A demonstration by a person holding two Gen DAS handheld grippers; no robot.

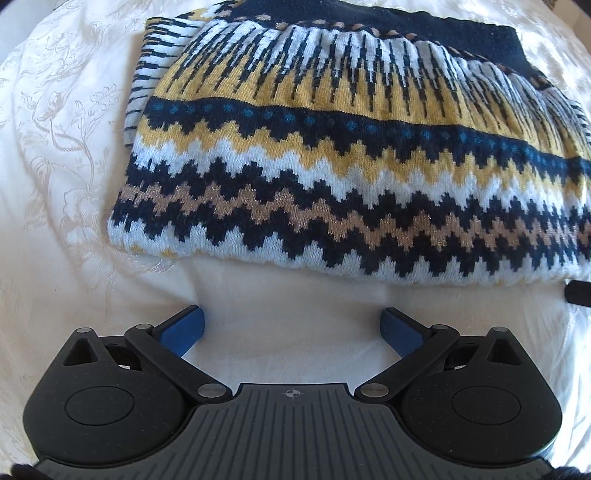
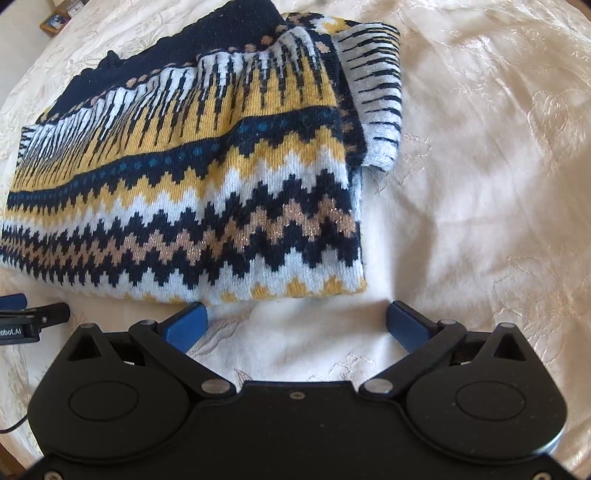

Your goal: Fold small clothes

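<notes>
A folded knit sweater (image 1: 332,158) with navy, yellow, white and tan zigzag bands lies on a white embroidered bedspread (image 1: 55,147). A striped sleeve sticks out at its far left. My left gripper (image 1: 293,321) is open and empty, just short of the sweater's near edge. In the right wrist view the sweater (image 2: 184,177) fills the left half, with the sleeve (image 2: 376,92) at its far right. My right gripper (image 2: 297,315) is open and empty, right at the sweater's near right corner, apart from it.
The left gripper's tip (image 2: 33,314) shows at the left edge of the right wrist view. The right gripper's tip (image 1: 578,291) shows at the right edge of the left wrist view. Bare bedspread (image 2: 480,184) lies right of the sweater. A small framed picture (image 2: 55,22) sits far left.
</notes>
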